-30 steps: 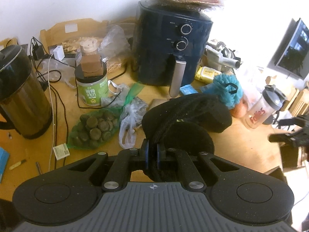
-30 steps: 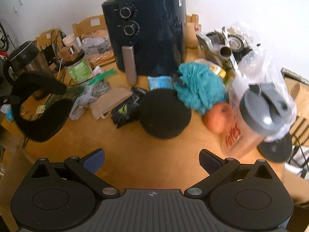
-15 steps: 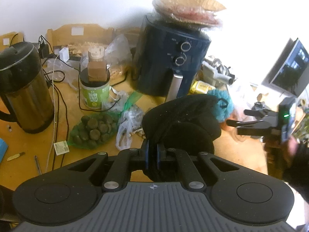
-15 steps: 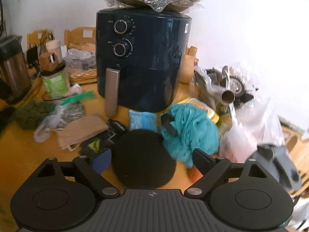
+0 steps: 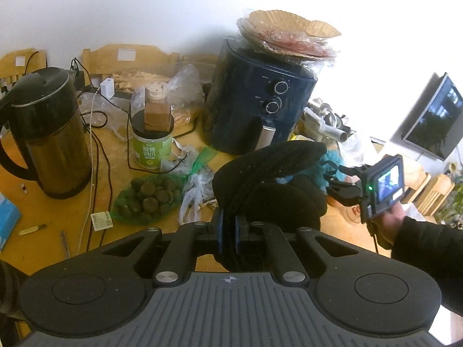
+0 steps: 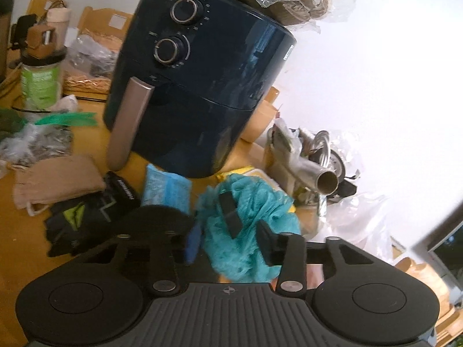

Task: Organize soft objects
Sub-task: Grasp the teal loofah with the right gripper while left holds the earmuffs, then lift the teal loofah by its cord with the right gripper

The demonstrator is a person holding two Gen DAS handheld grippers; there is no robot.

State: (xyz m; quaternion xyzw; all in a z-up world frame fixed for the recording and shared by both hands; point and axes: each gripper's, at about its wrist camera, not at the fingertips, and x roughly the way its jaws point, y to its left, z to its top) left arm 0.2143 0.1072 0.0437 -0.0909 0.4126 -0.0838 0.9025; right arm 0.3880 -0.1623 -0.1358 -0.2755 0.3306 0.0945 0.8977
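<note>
The left gripper (image 5: 228,232) has its jaws clamped narrow on black earmuffs (image 5: 269,173), raised above the surface (image 5: 52,225). The right gripper (image 6: 228,244) jaws are closing around a teal mesh pouf (image 6: 249,231), just before the air fryer (image 6: 202,86).

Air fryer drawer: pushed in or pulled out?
Pushed in. The air fryer drawer front sits flush with the body, its silver handle hanging down the front.
</note>
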